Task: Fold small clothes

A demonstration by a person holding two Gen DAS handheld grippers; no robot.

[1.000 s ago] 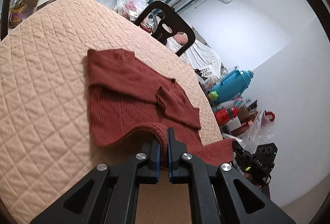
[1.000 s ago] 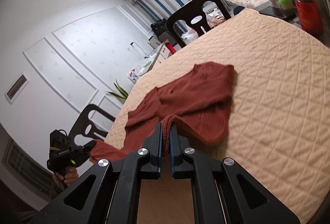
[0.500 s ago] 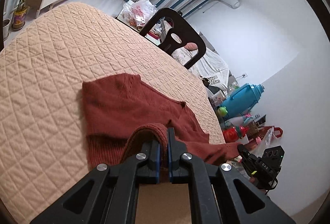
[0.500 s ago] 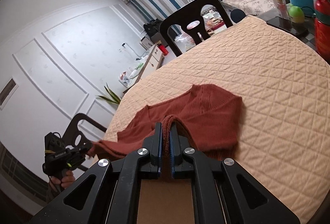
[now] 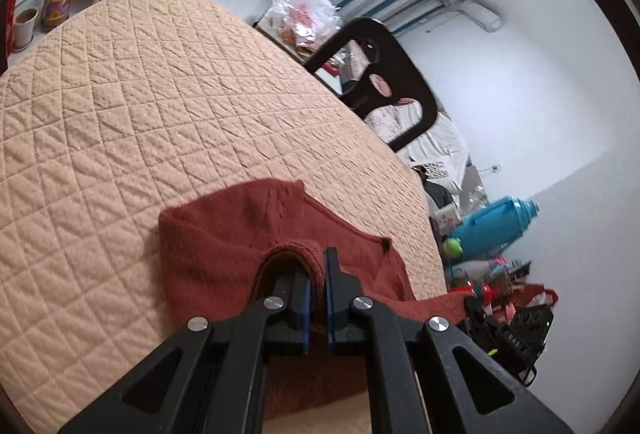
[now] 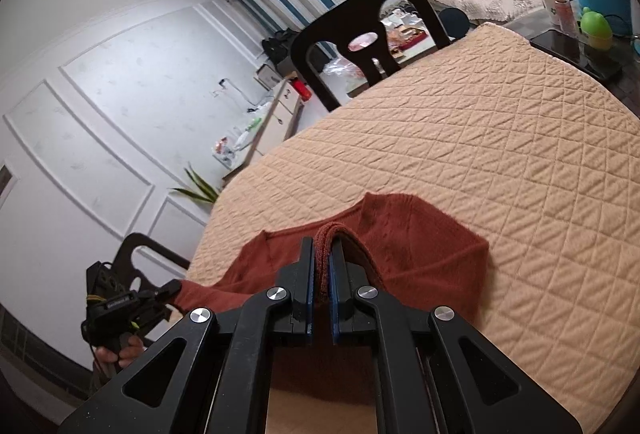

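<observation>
A rust-red knit sweater [image 5: 224,234] lies on the peach quilted table [image 5: 140,106], partly folded over itself. My left gripper [image 5: 317,266] is shut on the sweater's hem edge, holding it above the lower layer. My right gripper [image 6: 321,258] is shut on another part of the same hem; the sweater [image 6: 420,234] shows in that view too. Each gripper appears in the other's view: the right one [image 5: 508,338] at the lower right, the left one [image 6: 128,306] at the lower left, both pinching red fabric.
A black chair [image 5: 384,74] stands at the table's far side, also in the right wrist view [image 6: 360,38]. A blue flask [image 5: 496,222], bottles and clutter lie beyond the table's right edge. A phone [image 6: 576,50] and green object [image 6: 596,26] sit at the far right corner.
Both grippers have carried the hem forward over the sweater toward its collar end; the visible flat part has shrunk as the lower half folds over the upper half.
</observation>
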